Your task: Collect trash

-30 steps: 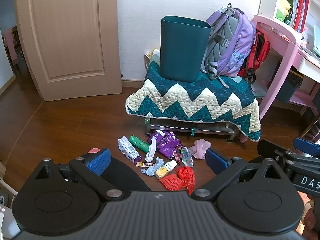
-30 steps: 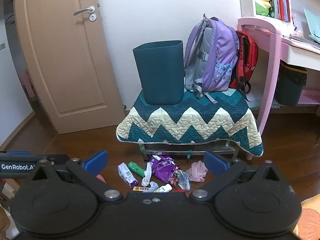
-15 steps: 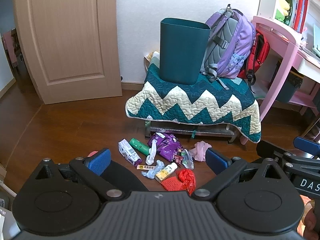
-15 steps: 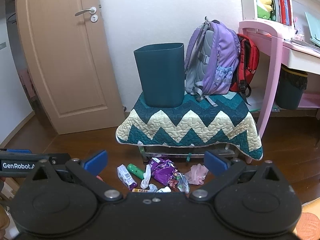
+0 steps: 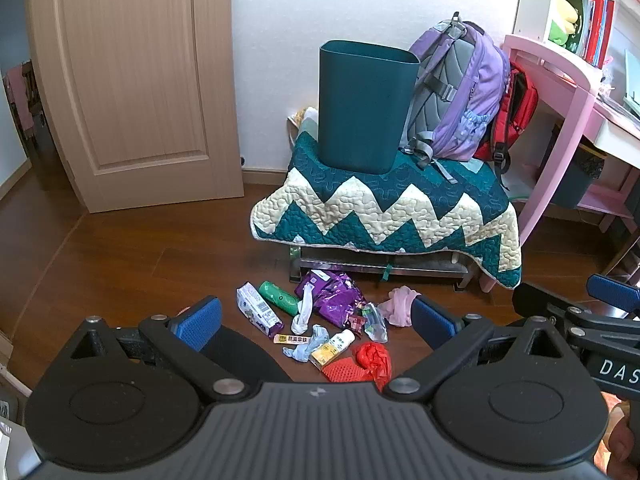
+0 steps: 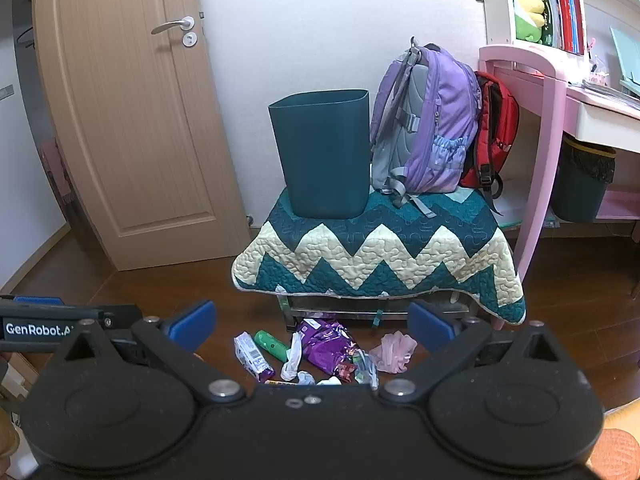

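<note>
Right, my left gripper (image 5: 316, 320) gapes wide, holding nothing. My right gripper (image 6: 312, 322) too; litter pile (image 5: 320, 320) at twelve o'clock, untouched.

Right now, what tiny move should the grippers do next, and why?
Probably lower the left hand-held gripper toward the trash pile on the floor. Both hand-held grippers are open and empty, the pile lies below them, and the teal bin sits on the quilted stool.

A purple backpack (image 6: 434, 120) stands upright on a zigzag quilt (image 6: 380, 256) draped over a low bench. A red bag (image 6: 496, 128) sits just behind it, against a pink desk (image 6: 540, 128). A wooden door (image 6: 132, 112) stands left, on brown flooring (image 5: 140, 248).
</note>
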A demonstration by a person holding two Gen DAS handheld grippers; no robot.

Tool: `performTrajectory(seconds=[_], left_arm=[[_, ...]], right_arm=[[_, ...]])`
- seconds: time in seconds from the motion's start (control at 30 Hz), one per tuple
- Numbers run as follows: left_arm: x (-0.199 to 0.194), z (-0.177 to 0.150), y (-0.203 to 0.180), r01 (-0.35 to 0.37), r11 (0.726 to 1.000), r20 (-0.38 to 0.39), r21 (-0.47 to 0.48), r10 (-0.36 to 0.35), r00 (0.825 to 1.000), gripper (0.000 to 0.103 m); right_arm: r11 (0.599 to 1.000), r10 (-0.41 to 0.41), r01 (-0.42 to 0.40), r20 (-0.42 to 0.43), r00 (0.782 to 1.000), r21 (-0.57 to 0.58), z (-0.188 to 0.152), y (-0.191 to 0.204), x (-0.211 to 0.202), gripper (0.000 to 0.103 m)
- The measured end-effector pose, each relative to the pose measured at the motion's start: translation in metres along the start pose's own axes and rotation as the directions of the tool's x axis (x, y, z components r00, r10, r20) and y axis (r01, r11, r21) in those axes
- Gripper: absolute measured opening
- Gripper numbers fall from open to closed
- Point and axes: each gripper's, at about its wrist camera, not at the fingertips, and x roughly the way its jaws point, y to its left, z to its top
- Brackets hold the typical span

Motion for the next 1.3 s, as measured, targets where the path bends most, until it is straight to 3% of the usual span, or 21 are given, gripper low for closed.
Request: performTrajectory(seconds=[1.3], left_arm=[[-0.009, -0.006, -0.01, 0.007, 0.999, 0.042, 0.034, -0.008, 0.999, 0.101]], right_arm=[[1.0, -0.005, 0.004, 0.013, 1.0, 0.015, -0.002, 0.001, -0.003, 0.102]])
